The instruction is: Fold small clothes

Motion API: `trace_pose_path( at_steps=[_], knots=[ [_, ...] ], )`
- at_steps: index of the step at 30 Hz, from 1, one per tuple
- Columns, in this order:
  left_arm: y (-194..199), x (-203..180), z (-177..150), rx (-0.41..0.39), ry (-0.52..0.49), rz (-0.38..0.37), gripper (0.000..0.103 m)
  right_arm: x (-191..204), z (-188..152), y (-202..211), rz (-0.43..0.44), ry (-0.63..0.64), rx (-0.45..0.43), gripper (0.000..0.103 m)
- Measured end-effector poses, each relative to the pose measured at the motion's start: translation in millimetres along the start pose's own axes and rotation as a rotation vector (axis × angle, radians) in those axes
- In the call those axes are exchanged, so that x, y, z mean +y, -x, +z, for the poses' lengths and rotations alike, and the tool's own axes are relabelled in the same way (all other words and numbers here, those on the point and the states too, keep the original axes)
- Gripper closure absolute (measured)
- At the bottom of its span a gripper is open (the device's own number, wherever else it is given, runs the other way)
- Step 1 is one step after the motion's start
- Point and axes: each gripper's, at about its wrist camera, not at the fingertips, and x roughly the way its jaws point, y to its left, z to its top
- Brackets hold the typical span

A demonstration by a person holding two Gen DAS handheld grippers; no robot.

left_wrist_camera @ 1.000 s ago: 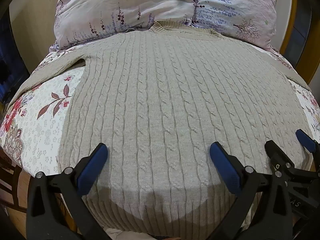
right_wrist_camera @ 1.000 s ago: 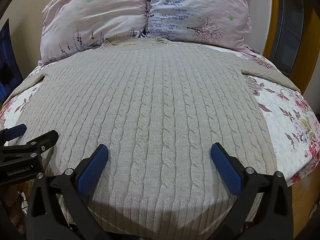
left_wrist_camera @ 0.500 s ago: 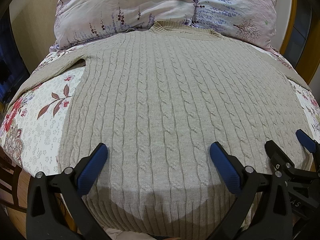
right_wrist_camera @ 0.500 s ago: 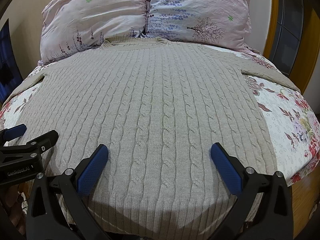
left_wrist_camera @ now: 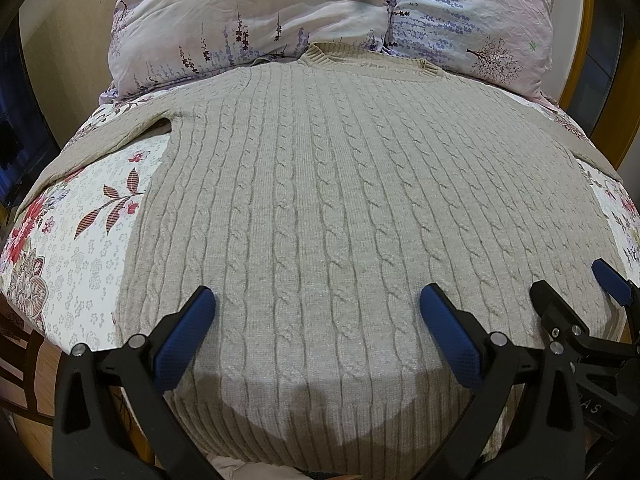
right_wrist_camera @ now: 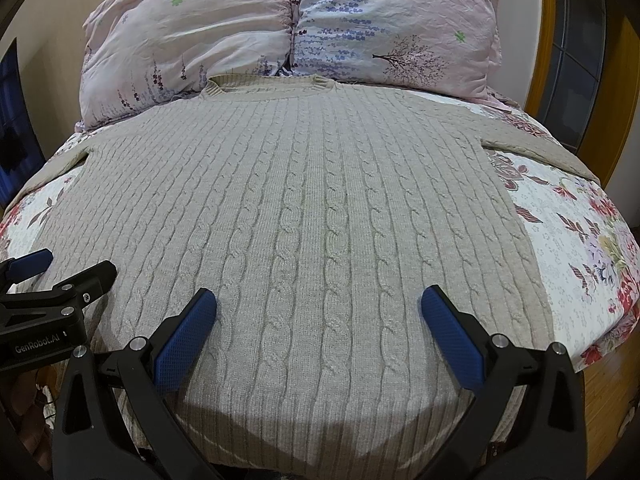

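my left tongs [left_wrist_camera: 316,330]: spread wide, holding nothing | my right tongs [right_wrist_camera: 318,330]: spread wide, holding nothing | sweater [left_wrist_camera: 340,208]: flat across frame centre on bed [left_wrist_camera: 80,248], collar toward pillows [left_wrist_camera: 320,12] at top

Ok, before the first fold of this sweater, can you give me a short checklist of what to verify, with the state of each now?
1. Cable-knit sweater lies flat, front smooth: ok.
2. Both sleeves spread outward: left sleeve ok, right sleeve ok; cuffs out of view, cannot tell.
3. Left gripper open, holding nothing: ok.
4. Right gripper open, holding nothing: ok.
5. Collar clear of the pillows: not ok, it touches them.
6. Hem fully on the bed: not ok, it hangs over the edge.
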Motion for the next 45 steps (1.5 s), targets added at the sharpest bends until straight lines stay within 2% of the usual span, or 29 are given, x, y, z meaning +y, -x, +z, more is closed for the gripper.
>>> trace_pose_path(
  at_steps=[35, 45],
  knots=[
    [-0.4, 0.2, 0.8, 0.005, -0.001, 0.000, 0.002, -0.5, -0.7, 0.4, 0.001, -0.005, -0.017, 0.001],
    [-2.8, 0.1, 7.2, 0.036, -0.009, -0.007, 0.002, -4.3, -0.5, -2.8, 0.042, 0.021, -0.044, 0.001]
  ],
)
